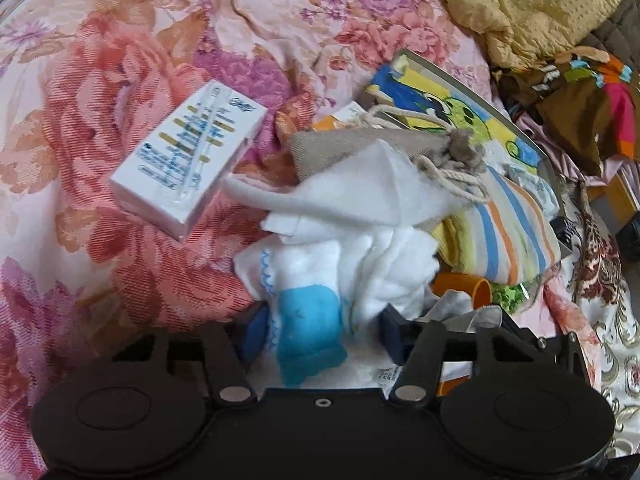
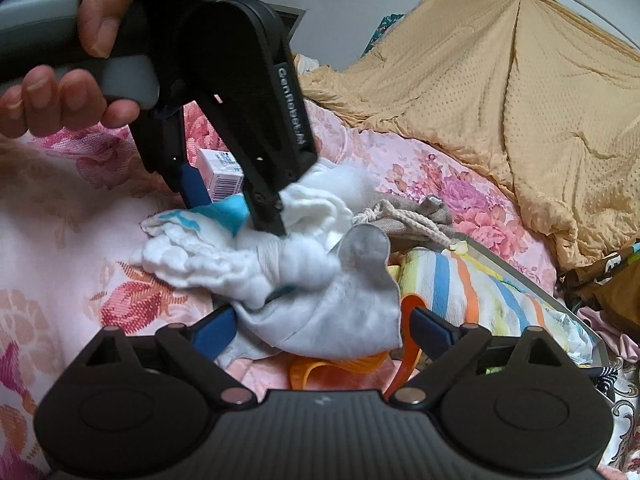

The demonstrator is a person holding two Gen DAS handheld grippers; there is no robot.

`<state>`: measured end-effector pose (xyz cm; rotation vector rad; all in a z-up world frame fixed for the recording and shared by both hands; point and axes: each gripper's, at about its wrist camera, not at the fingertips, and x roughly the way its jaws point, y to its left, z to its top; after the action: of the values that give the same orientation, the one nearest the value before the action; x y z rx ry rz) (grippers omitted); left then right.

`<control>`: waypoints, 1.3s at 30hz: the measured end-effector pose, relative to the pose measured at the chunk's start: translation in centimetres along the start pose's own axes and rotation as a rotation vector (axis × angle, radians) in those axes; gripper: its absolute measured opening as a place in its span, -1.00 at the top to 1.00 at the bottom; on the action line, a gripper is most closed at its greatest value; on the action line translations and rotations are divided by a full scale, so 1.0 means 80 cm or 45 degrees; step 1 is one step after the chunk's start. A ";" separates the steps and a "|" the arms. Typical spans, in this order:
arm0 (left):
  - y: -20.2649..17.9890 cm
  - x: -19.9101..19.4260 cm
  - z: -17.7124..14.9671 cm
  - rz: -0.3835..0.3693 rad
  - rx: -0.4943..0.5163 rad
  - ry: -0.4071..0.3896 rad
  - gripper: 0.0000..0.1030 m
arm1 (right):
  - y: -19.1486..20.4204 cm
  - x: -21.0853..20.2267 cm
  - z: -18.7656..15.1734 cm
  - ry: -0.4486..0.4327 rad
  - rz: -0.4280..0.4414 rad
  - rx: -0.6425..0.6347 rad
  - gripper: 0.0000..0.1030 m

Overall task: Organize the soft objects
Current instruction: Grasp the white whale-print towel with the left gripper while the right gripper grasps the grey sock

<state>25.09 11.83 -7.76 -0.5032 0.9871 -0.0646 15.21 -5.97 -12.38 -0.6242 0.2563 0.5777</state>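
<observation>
Lying on the floral bedspread (image 1: 100, 80), the white cloth (image 1: 360, 264) is being pinched by the left gripper (image 1: 320, 332). The right gripper (image 2: 320, 328) is being held open around the pale grey cloth (image 2: 340, 316).

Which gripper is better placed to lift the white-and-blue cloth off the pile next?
Left. The left gripper already straddles the white-and-blue cloth, blue patch between its fingers. The right gripper sits open around a separate pale grey cloth.

Crumpled white-and-blue cloth (image 1: 320, 280) on bedspread (image 1: 120, 60)

A home bedroom: floral bedspread (image 1: 120, 60), rumpled tan quilt (image 2: 520, 100).
</observation>
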 end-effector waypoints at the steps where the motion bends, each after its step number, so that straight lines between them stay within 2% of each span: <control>1: 0.002 -0.001 0.001 0.005 -0.011 0.002 0.00 | 0.000 0.000 0.000 0.001 0.001 0.002 -0.81; 6: 0.004 -0.007 0.003 0.015 -0.021 -0.003 0.22 | -0.002 0.000 0.000 0.002 0.010 0.003 -0.61; 11: 0.008 -0.019 0.004 0.011 -0.048 -0.020 0.39 | -0.003 0.000 0.000 -0.002 0.012 -0.005 -0.52; 16: 0.006 -0.029 0.002 0.035 -0.022 -0.050 0.40 | 0.001 -0.001 0.000 -0.006 -0.012 -0.018 -0.54; 19: 0.002 -0.025 0.001 0.031 0.004 -0.032 0.30 | 0.008 -0.004 0.001 -0.022 -0.013 -0.046 -0.65; 20: 0.002 -0.024 0.000 0.018 0.002 -0.025 0.19 | 0.009 -0.006 0.002 -0.026 -0.001 -0.059 -0.66; 23: 0.002 -0.023 0.001 -0.007 -0.009 -0.023 0.04 | 0.009 -0.006 0.004 -0.018 0.027 -0.071 -0.66; 27: 0.002 -0.021 -0.001 -0.041 -0.032 -0.008 -0.30 | 0.000 -0.006 0.005 -0.007 0.089 -0.020 -0.66; 30: -0.004 -0.019 -0.003 -0.048 -0.009 0.000 -0.42 | 0.002 -0.006 0.004 -0.004 0.100 -0.025 -0.66; 35: -0.009 -0.010 -0.007 -0.015 0.043 0.031 -0.47 | 0.008 -0.004 0.003 0.000 0.097 -0.038 -0.55; 37: -0.011 -0.007 -0.008 -0.004 0.071 0.038 -0.43 | 0.008 -0.004 0.003 0.006 0.099 -0.031 -0.45; 39: -0.012 -0.008 -0.008 0.001 0.088 0.031 -0.30 | 0.006 -0.003 0.003 0.017 0.107 -0.017 -0.25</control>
<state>24.35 10.94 -7.13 -0.4397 1.0056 -0.1042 14.73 -5.61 -12.37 -0.6330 0.2926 0.6566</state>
